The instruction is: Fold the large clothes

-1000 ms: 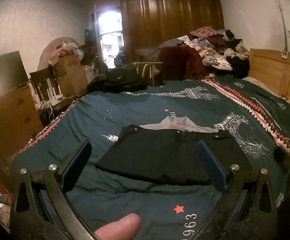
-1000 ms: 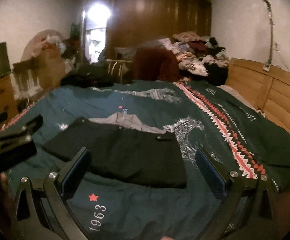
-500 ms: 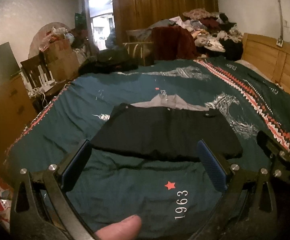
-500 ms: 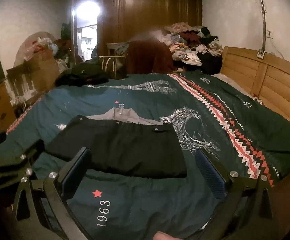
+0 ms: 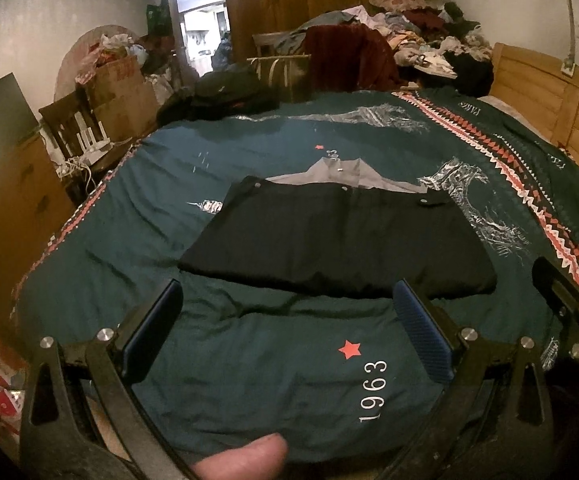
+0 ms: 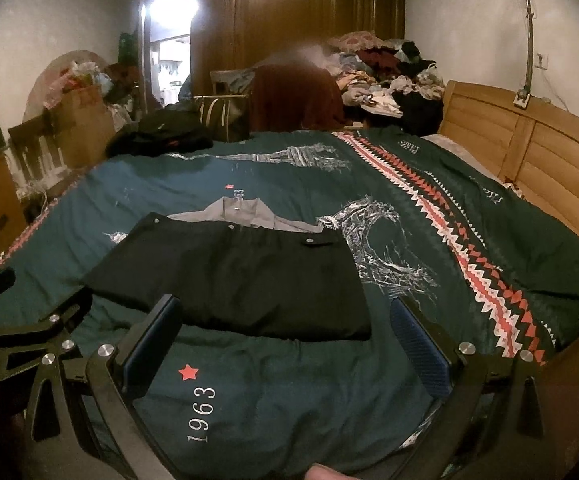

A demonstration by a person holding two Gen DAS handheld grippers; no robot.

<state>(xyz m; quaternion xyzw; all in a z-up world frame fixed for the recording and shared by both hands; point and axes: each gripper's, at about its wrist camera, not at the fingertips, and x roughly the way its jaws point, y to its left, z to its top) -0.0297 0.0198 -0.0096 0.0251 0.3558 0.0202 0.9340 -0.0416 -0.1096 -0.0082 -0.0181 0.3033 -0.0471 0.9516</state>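
A black garment (image 5: 337,236) (image 6: 241,280) lies folded into a flat rectangle on the dark green bedspread (image 5: 273,360) (image 6: 273,392), with a grey collar (image 5: 341,172) (image 6: 241,214) showing at its far edge. My left gripper (image 5: 287,318) hangs open above the bedspread, just short of the garment's near edge, holding nothing. My right gripper (image 6: 285,330) is open too, its fingertips near the garment's near right corner. Each gripper shows at the edge of the other's view.
A wooden headboard (image 6: 529,152) runs along the right. Piled clothes (image 6: 381,76) and a dark heap (image 6: 161,132) sit at the far end, before a wardrobe (image 6: 301,20). A dresser (image 5: 13,208) and boxes (image 5: 117,88) stand left. A thumb (image 5: 245,458) shows at the bottom.
Both grippers have drawn back and upward from the folded garment, so it sits farther off and more of the bedspread with the 1963 print shows. Both stayed open.
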